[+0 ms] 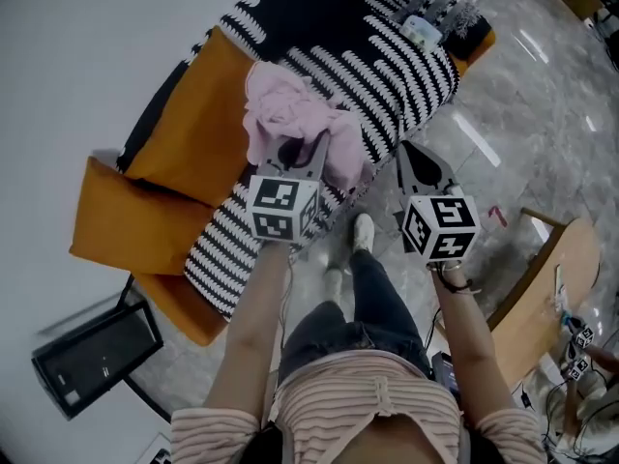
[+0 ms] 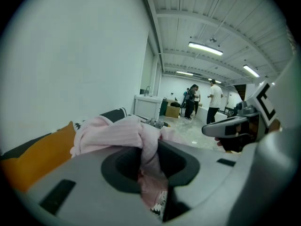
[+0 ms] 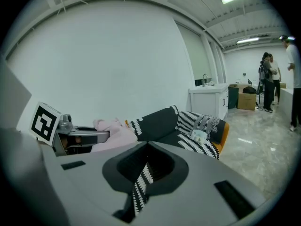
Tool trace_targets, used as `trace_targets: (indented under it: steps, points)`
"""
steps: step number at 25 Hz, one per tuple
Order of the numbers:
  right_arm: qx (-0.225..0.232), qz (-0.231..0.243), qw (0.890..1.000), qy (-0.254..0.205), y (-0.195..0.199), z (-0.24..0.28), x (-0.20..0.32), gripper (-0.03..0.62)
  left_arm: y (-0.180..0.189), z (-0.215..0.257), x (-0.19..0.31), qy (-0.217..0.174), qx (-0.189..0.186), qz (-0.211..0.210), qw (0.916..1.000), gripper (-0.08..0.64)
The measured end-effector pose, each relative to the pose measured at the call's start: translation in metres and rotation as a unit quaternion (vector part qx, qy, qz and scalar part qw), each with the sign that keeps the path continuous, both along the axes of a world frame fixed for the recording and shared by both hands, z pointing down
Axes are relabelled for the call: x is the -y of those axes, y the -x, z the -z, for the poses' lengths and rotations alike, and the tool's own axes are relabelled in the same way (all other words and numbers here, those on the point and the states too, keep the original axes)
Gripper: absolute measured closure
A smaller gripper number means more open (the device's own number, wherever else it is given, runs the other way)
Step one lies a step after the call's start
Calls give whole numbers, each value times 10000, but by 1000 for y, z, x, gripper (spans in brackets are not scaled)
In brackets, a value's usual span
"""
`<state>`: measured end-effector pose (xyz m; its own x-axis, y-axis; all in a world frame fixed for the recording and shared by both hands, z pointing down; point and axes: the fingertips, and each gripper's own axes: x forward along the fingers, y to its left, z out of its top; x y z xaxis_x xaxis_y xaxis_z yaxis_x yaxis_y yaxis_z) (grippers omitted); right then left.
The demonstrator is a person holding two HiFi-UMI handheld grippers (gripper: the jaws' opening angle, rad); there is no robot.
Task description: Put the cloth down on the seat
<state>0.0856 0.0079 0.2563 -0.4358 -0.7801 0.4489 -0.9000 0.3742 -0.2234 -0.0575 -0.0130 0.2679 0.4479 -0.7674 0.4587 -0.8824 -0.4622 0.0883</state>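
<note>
The pink cloth [image 1: 290, 114] hangs bunched over the left part of the sofa seat [image 1: 387, 75], which wears a black-and-white striped cover. My left gripper [image 1: 308, 153] is shut on the cloth's near edge; in the left gripper view the pink cloth [image 2: 120, 135] fills the slot between the jaws and drapes down through it. My right gripper [image 1: 401, 153] hovers at the seat's front edge, to the right of the cloth, shut with nothing in it. In the right gripper view only a thin slit shows the striped cover [image 3: 141, 178]; the cloth [image 3: 113, 128] and left gripper [image 3: 91, 136] lie to the left.
Orange cushions [image 1: 145, 220] lie at the sofa's left end. A grey patterned pillow [image 1: 455, 8] and a small packet [image 1: 423, 32] sit at its far end. A wooden piece of furniture [image 1: 551, 288] stands at right, a black case [image 1: 92, 356] on the floor at left. People [image 2: 193, 102] stand far off.
</note>
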Motion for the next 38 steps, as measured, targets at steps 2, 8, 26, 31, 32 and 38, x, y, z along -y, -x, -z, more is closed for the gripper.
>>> trace_targets:
  steps: [2,8,26,31,32,38]
  points:
    - [-12,4,10000,62,2,-6,7,586,1,-8,8,73,-6,-3,10000,465]
    - [-101,-29,9995,285,-1,-35,32,586,-7,-42,35,321,0,-53,9995,465]
    - [-259,12,9974,671,13,-92,50,586,8,-131,71,945,140,-62,9954,465]
    - [-259,14,9964,811,11,-113,62,586,6,-163,81,1192,176,-14,9927,465]
    - [-262,-1,9961,840,7,-119,67,586,4,-172,85,1244,188,1,9921,465]
    - [-309,-7,9952,928,12,-138,72,586,9,-204,85,1457,240,1,9890,465]
